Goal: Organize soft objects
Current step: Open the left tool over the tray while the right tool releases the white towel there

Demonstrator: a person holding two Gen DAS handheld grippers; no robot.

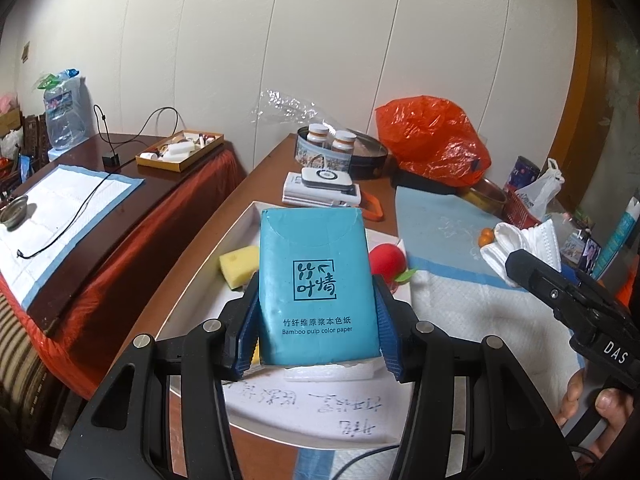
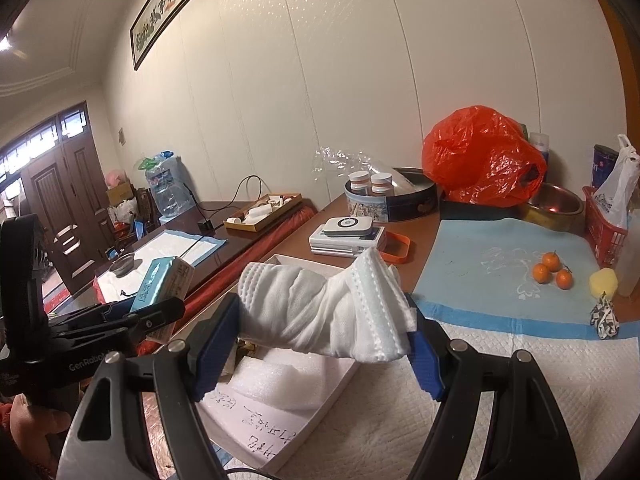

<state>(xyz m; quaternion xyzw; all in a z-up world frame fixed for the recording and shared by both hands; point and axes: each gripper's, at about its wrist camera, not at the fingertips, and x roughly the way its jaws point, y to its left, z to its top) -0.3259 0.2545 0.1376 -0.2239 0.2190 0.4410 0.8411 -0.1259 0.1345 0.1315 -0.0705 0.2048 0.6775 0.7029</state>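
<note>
Left wrist view: the tissue pack (image 1: 318, 284) is clamped by the left gripper (image 1: 316, 328) at frame centre above the white tray (image 1: 240, 236). The face mask (image 2: 324, 308) is pinched by the right gripper (image 2: 316, 340). Both should be lowered flat before release.

Setting: a lived-in room of a home. Indicators: panelled wooden double doors (image 2: 60, 196), a framed calligraphy piece (image 2: 162, 12) on the white wall, and a water-dispenser bottle (image 2: 166, 192). The wooden tables (image 1: 256, 184) carry household clutter: an orange plastic bag (image 2: 480, 156), medicine bottles (image 2: 370, 184), and mandarins (image 2: 552, 270).
</note>
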